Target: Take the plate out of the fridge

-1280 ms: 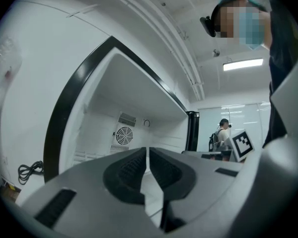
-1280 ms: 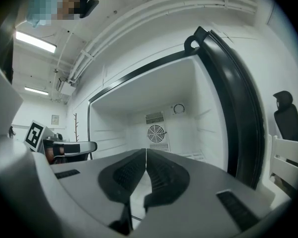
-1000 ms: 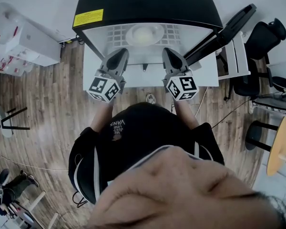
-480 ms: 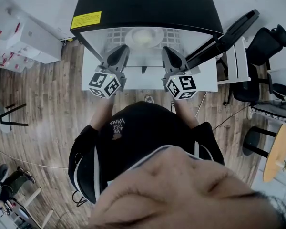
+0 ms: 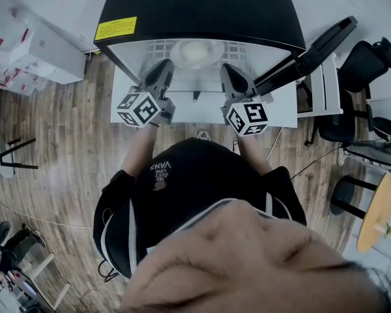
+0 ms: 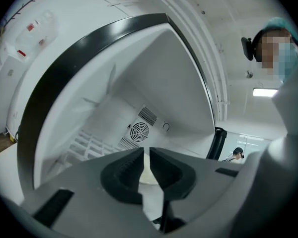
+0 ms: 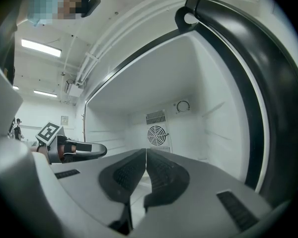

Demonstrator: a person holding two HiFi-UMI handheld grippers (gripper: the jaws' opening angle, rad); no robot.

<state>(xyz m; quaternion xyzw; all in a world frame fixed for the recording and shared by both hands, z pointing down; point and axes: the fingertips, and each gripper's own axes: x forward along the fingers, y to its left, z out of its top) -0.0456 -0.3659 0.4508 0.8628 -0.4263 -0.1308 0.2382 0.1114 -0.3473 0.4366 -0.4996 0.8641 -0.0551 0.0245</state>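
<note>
Approach step: the left claw (image 6: 146,156) is nearly closed and the right claw (image 7: 146,155) shut, both empty, at the open fridge (image 5: 195,5). Next they likely must open and grip the plate (image 5: 195,49), top centre.

Pale round plate (image 5: 197,52) lies flat, middle of the wire shelf (image 5: 242,44), inside the black-topped fridge (image 5: 195,8), door open.

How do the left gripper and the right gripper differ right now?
The left gripper is rolled to one side; the right gripper sits level. The left gripper's view has the round white plate right behind its tips; the right gripper's view shows only the back wall with its fan grille there. Both are shut, empty, at the mouth of the open black fridge.
</note>
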